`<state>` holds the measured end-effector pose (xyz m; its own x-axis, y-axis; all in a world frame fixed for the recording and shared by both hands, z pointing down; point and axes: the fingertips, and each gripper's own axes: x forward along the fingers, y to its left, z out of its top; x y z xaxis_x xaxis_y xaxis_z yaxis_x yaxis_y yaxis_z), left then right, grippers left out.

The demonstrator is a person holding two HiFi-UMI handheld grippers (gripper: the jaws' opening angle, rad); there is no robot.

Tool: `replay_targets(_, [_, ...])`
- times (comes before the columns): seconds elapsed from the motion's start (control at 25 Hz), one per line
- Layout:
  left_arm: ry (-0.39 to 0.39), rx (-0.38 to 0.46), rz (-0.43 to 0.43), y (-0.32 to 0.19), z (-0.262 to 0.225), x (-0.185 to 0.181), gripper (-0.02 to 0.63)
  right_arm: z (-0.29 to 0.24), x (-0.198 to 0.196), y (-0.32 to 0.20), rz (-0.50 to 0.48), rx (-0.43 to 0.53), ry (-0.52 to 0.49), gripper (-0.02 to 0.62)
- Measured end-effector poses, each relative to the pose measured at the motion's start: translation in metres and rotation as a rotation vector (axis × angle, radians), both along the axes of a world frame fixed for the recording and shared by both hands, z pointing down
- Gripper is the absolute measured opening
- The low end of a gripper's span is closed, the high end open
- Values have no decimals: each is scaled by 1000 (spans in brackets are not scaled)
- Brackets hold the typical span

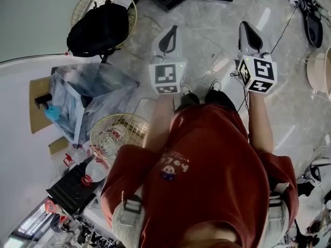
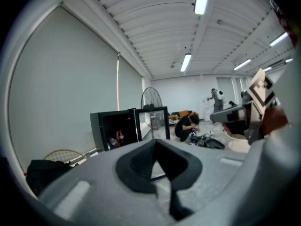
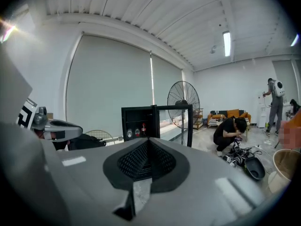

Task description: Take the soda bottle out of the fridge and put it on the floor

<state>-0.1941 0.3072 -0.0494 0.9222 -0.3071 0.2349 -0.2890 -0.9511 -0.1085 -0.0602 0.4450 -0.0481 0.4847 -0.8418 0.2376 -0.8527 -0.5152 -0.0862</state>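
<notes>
Head view: a person stood on the marble floor (image 1: 209, 14) with both tools carried forward, apparently to start toward the fridge. The left gripper (image 1: 168, 39) had its jaws closed on nothing. The right gripper (image 1: 250, 34), beside it, was likewise closed and empty. The soda bottle (image 2: 120, 136) waited on a shelf inside the open fridge (image 2: 109, 126), well apart from both.
</notes>
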Motion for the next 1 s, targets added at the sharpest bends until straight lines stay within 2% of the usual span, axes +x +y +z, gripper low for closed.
replay_targets(0.32, [3, 55, -29, 37, -3, 38, 0, 12, 42, 32, -18, 25, -31, -2])
replay_targets(0.56, [15, 56, -54, 54, -7, 52, 0, 15, 61, 51, -27, 28, -40, -2])
replay_targets(1.0, [27, 31, -59, 34, -2, 77, 0, 20, 86, 23, -41, 15, -36, -2])
